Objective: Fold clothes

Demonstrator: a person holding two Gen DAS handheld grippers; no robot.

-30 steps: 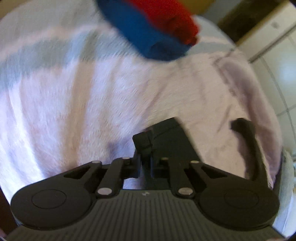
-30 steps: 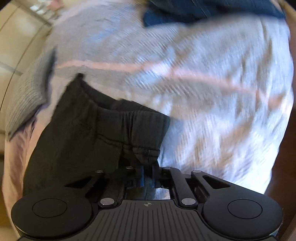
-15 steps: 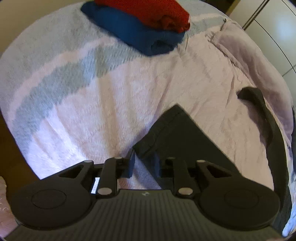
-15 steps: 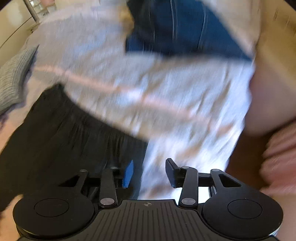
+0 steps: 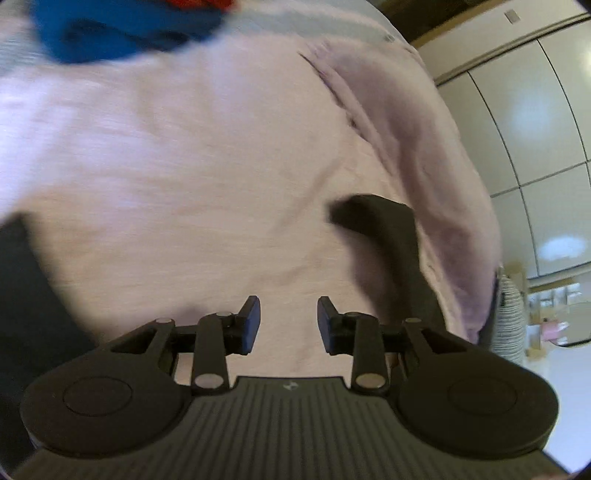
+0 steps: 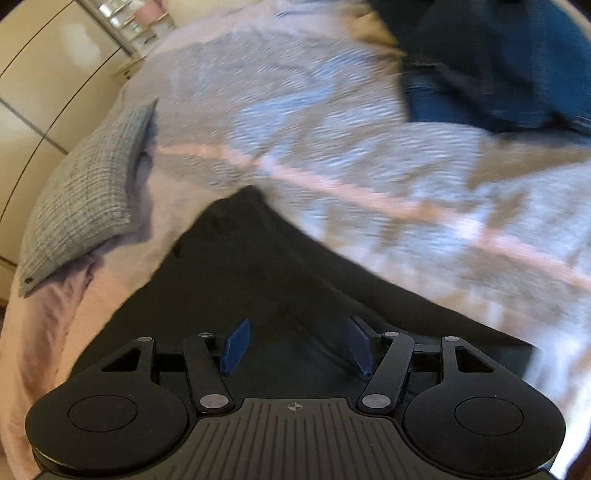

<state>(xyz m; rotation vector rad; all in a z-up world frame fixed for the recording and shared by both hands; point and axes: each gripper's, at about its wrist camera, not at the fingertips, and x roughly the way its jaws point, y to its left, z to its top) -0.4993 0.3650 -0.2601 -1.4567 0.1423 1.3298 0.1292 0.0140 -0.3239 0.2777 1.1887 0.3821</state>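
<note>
- The black garment [image 6: 266, 280] is being shown spread flat on the bed [image 6: 332, 155], and every other place is being given from it.
- In the right wrist view the right gripper [image 6: 297, 345] is being held just above the near part of the garment, with dark cloth filling the view beneath it.
- Its jaws are being opened wide; nothing is being gripped between them, and the blue pads [image 6: 236, 345] are being kept clear of the cloth.
- A grey textured pillow [image 6: 88, 192] is being seen to the left of the garment, near its far corner.
- A pile of dark blue clothes [image 6: 498, 66] is being seen well beyond the garment, at the upper right, on the grey and pink striped bed cover.
- In the left wrist view the left gripper [image 5: 288, 323] is being held over bare pale pink bedding [image 5: 177, 177], with the garment's cloth apart from it on both sides.
- Its jaws are being opened as well, partly spread, with nothing between them.
- A curved black strip of the garment [image 5: 391, 251] is being seen just right of that gripper, and a dark edge of cloth is being seen at the far left.
- Folded blue and red clothes [image 5: 118, 33] are being seen far beyond the garment, blurred at the top.
</note>
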